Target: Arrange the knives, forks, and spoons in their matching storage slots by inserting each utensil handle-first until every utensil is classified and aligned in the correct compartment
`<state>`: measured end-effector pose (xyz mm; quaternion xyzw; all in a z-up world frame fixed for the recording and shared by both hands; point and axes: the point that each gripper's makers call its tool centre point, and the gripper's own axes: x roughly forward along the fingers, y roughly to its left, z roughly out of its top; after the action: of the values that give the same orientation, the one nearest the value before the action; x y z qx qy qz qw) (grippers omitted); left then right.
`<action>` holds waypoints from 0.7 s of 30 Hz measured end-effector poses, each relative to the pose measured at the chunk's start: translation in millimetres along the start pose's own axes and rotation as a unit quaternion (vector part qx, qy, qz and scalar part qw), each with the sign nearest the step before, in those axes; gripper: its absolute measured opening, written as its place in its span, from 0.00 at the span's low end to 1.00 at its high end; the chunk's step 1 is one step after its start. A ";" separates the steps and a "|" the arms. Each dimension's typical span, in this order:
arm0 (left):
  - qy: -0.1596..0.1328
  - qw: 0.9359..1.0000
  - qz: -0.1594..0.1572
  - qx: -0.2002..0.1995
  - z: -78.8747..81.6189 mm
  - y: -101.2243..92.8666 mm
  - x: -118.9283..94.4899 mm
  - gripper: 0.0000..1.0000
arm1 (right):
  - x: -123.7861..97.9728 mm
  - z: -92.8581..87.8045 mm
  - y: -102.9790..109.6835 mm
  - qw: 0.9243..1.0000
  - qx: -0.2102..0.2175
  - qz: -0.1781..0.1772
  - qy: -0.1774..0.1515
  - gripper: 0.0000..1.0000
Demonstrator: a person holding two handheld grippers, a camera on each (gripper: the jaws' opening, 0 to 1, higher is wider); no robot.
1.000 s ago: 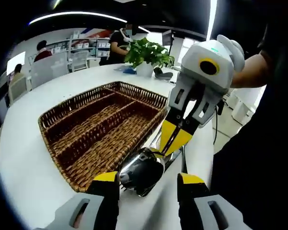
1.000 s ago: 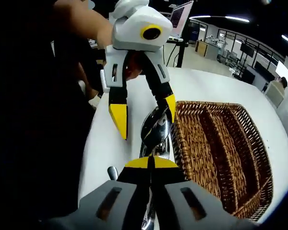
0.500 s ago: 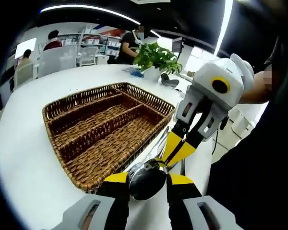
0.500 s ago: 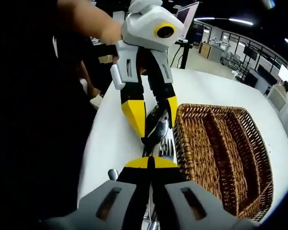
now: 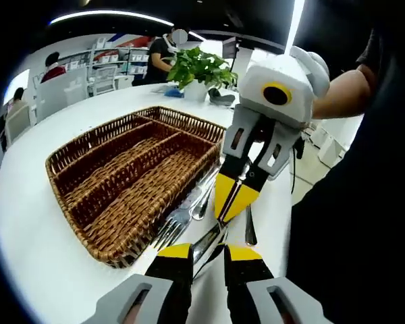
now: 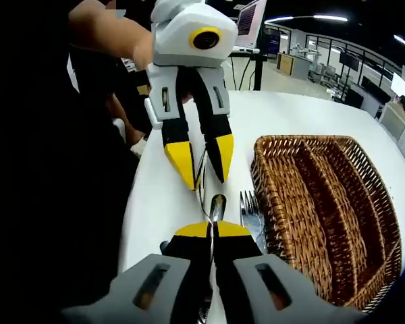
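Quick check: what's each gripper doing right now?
Left gripper: jaws narrowed around the spoon.
Right gripper: jaws shut on the same spoon.

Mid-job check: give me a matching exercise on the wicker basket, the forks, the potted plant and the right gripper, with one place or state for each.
Things:
1. wicker basket
2. forks
3. potted plant
4. right gripper

Places or states:
A. fingers shut on a slim utensil
B. all three compartments bare
C. lying on the table along the basket's side
D. standing beyond the basket's far end

Pairs: 1-B, 2-C, 3-D, 4-A
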<state>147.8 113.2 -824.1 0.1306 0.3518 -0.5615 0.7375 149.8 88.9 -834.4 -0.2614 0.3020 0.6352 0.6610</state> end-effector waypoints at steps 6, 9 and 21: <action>0.009 1.000 -0.008 0.009 -3.3 -9.4 2.8 0.12 | 7.2 -15.6 0.6 0.999 -0.030 0.004 0.039 0.02; 0.007 1.000 -0.006 0.010 -3.1 -9.2 0.9 0.12 | 7.8 -13.6 2.1 0.999 -0.034 0.004 0.033 0.02; -0.032 0.999 0.015 -0.012 12.7 3.0 -7.6 0.09 | 7.4 -17.4 -0.1 0.994 -0.092 -0.006 0.064 0.00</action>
<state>154.3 112.3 -810.5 0.1090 0.3332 -0.5498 0.7581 148.8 81.2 -851.6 -0.3630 0.2825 0.6385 0.6171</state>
